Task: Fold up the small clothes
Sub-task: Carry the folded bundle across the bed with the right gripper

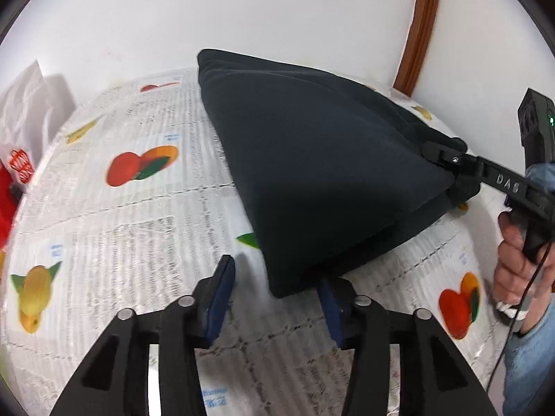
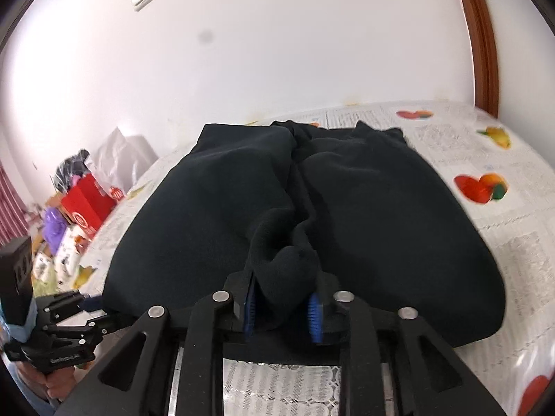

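Dark garment (image 1: 322, 173) folded on fruit-print tablecloth (image 1: 114, 228). Left gripper (image 1: 275, 294): jaws parted, cloth corner beside one pad. Right gripper (image 2: 282, 306): cloth bunched between pads, grip uncertain; right view alone shows centre seam.

My left black plastic claw (image 1: 274, 298) has blue ribbed pads (image 1: 218, 298) and round silver screws. My right black claw (image 1: 451, 173) carries white letters, a thin black cable, beside my light blue sleeve (image 1: 530, 357).

Folded dark garment (image 2: 381, 215) on tablecloth (image 2: 503, 242)
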`<state>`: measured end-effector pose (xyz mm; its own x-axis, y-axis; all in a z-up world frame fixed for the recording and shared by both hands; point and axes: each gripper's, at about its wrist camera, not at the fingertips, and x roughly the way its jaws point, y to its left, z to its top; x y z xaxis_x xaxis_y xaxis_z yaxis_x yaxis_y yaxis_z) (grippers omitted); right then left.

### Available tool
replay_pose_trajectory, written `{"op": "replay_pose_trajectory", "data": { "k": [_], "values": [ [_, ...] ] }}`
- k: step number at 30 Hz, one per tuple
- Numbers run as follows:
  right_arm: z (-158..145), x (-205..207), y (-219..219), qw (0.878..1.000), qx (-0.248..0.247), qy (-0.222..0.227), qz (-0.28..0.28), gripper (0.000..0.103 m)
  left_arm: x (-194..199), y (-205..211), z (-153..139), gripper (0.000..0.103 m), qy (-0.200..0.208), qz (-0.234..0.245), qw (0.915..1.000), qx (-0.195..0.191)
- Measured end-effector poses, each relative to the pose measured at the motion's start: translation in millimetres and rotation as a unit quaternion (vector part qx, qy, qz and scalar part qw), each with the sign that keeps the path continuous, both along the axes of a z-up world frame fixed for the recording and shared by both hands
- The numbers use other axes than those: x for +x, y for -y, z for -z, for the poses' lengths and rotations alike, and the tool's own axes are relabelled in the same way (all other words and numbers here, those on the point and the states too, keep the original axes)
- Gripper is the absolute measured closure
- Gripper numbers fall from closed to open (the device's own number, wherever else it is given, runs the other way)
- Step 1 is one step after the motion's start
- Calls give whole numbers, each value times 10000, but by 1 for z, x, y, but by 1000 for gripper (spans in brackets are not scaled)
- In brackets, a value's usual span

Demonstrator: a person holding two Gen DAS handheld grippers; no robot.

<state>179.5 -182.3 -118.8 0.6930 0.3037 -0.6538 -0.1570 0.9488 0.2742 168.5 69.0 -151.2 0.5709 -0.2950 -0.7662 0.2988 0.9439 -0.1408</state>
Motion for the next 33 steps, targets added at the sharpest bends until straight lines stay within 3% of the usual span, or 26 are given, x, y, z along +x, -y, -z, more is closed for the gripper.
{"op": "replay_pose_trajectory", "data": {
  "k": [3,9,11,12,15,18,20,25,29,33],
  "values": [
    [1,10,-6,10000,-42,-62,-8,68,8,10,-1,52,17,42,10000,8],
    [14,45,-14,9966,462,-492,462,65,28,31,6,49,-3,-71,9995,313],
    [13,54,-18,9959,509,-504,545,89,33,35,6,48,-32,-98,9991,405],
    [11,56,-18,9962,509,-494,500,90,35,35,7,48,-52,-103,9992,375],
    [-12,43,-5,9972,661,61,341,93,34,31,6,48,-2,-149,9990,420],
    [-34,16,26,9915,985,639,555,93,33,30,7,43,37,-176,9988,449],
    [-34,6,39,9913,696,758,817,93,33,29,7,40,2,-134,9991,413],
    [-5,11,42,9946,514,193,875,92,38,44,3,42,-21,20,9998,190],
    [1,17,38,9937,538,39,986,91,46,62,6,40,12,-79,9985,539],
    [-10,25,39,9944,470,60,948,92,49,69,7,39,4,-203,9980,603]
  ]
}}
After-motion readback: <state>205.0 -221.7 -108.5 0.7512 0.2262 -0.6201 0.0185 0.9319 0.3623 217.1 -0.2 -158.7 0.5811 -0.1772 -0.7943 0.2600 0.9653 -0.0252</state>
